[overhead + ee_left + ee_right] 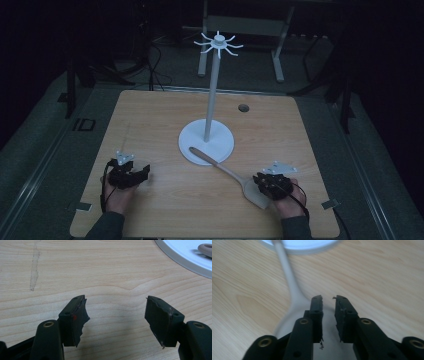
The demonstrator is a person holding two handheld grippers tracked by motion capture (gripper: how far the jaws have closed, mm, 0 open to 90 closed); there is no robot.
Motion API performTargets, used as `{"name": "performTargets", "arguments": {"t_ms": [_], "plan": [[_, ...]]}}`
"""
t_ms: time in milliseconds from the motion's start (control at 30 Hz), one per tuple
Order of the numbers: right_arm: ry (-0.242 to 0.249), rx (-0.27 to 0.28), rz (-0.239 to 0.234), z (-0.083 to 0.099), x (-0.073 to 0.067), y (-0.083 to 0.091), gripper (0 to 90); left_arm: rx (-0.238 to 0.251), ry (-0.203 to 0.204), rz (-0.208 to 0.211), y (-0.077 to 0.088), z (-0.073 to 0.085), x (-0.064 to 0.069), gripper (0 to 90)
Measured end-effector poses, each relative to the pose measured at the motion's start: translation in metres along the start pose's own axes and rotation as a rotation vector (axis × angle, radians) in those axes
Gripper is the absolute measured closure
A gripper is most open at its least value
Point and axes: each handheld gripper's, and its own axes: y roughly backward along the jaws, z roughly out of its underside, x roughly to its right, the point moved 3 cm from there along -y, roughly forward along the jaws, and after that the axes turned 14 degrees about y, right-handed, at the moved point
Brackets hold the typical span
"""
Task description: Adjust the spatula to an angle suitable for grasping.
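Note:
A pale wooden spatula (220,165) lies flat on the table, its handle end resting on the round base (206,141) of a white hook stand and its blade pointing toward the front right. My right gripper (257,181) hovers right over the blade, jaws a narrow gap apart with nothing pressed between them. In the right gripper view the spatula (287,272) runs up from under the gripper (328,307) to the stand base (299,245). My left gripper (145,172) rests at the front left, wide open over bare wood (116,315).
The stand's thin pole (212,90) rises from mid-table to a ring of hooks (218,44). The wooden table (150,115) has a small dark hole (243,107) at the back right. Dark floor and a metal frame lie beyond it.

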Motion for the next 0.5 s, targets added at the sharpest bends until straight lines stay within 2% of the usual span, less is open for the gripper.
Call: {"name": "performTargets", "arguments": {"t_ms": [100,233,500], "plan": [[0.038,-0.003,-0.037,-0.014,-0.005,-0.011,72.2,0.000,0.001,0.001,0.000,0.000,0.000,34.0],[0.085,-0.039,-0.095,-0.028,-0.011,-0.029,69.9,0.000,0.000,0.002,0.000,0.000,0.000,34.1],[0.135,-0.056,-0.163,-0.047,-0.020,-0.055,66.8,0.000,-0.002,0.001,0.000,0.000,0.000,34.0]]}}
